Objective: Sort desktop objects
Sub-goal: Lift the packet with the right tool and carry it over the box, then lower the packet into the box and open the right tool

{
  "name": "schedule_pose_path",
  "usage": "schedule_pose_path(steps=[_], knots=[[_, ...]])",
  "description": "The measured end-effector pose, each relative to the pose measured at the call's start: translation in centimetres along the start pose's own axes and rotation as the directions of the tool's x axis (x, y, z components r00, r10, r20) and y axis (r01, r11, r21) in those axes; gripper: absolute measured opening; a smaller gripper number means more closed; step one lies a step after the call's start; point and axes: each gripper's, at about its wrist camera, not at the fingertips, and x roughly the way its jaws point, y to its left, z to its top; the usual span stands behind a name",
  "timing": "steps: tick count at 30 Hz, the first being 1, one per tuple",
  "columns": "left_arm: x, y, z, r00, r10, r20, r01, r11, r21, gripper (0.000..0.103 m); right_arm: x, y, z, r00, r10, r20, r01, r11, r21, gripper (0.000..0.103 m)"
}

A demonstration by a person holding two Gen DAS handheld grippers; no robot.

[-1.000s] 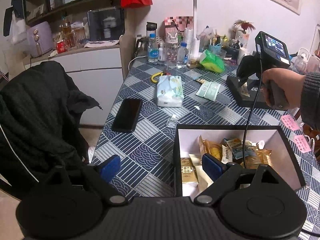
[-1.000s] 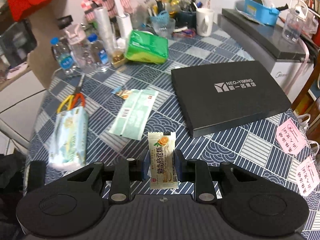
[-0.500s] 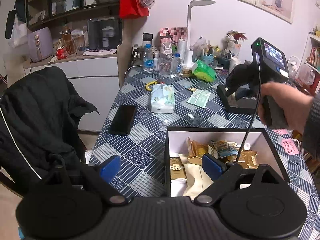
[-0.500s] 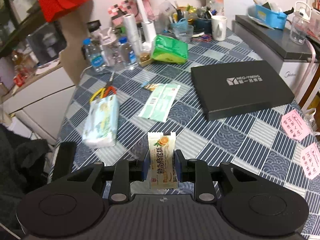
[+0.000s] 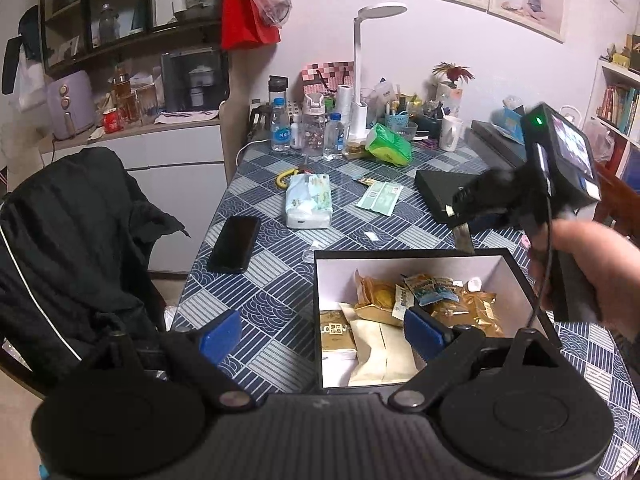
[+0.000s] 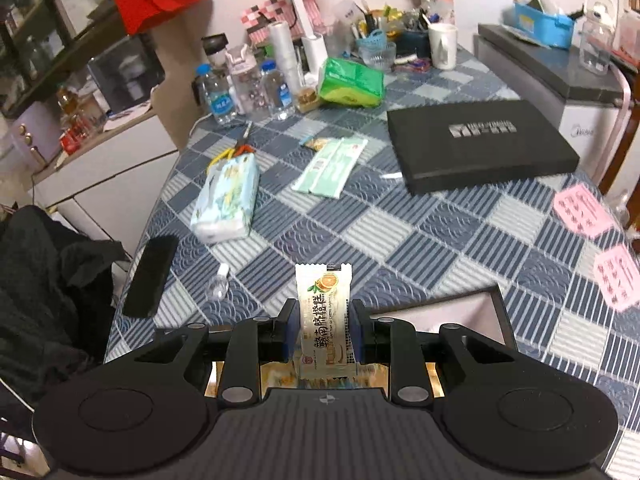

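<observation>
Your right gripper (image 6: 324, 330) grips the snack packet (image 6: 325, 320); centre it over the box (image 5: 520, 276) before releasing.

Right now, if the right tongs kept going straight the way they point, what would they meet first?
Probably the far rim of the open black box with white lining, or the blue checked tablecloth just beyond; depth is unclear.

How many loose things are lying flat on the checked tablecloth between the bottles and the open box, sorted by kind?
Tissue packs: 1, white-blue
Green flat packets: 1
Small snack sachets: 1
Black phones: 1
Black box lids: 1
Yellow-handled scissors: 1
Tiny clear bottles: 1
Total: 7
</observation>
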Motion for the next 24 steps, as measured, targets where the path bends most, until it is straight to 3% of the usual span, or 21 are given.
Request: schedule_pose_path(steps=[24], knots=[[-0.3,0.0,-0.3,1.000,0.018,-0.008,-0.018,1.000,-0.011,0.103,4.0,-4.8,-5.7,0.987,-0.096,-0.127,0.103,0.993,0.052,0.026]])
